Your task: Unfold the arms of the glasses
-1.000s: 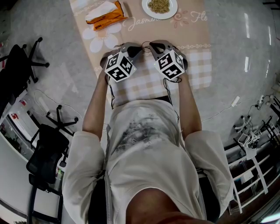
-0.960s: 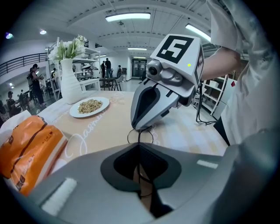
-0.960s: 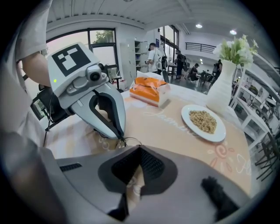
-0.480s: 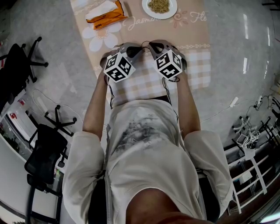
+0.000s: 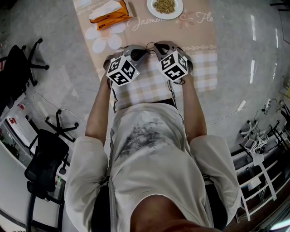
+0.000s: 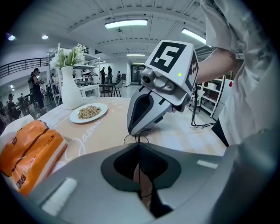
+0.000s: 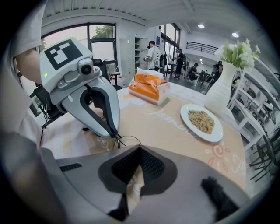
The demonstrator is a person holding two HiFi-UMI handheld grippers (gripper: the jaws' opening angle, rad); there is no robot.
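Note:
Thin wire-framed glasses (image 5: 149, 45) lie on the beige patterned tablecloth (image 5: 149, 86), right between my two grippers. My left gripper (image 5: 144, 49) comes in from the left and my right gripper (image 5: 153, 46) from the right, tips almost meeting. In the left gripper view a dark wire of the glasses (image 6: 131, 139) runs from the right gripper's tips (image 6: 138, 132) into my own closed left gripper (image 6: 140, 151). In the right gripper view the left gripper (image 7: 116, 135) pinches the frame beside a lens loop of the glasses (image 7: 127, 137). My right gripper (image 7: 139, 153) is shut.
A white plate of grains (image 5: 165, 6) and an orange packet (image 5: 108, 17) sit further up the table. A white vase with flowers (image 6: 70, 89) stands behind the plate. Black office chairs (image 5: 18, 68) stand on the floor to the left.

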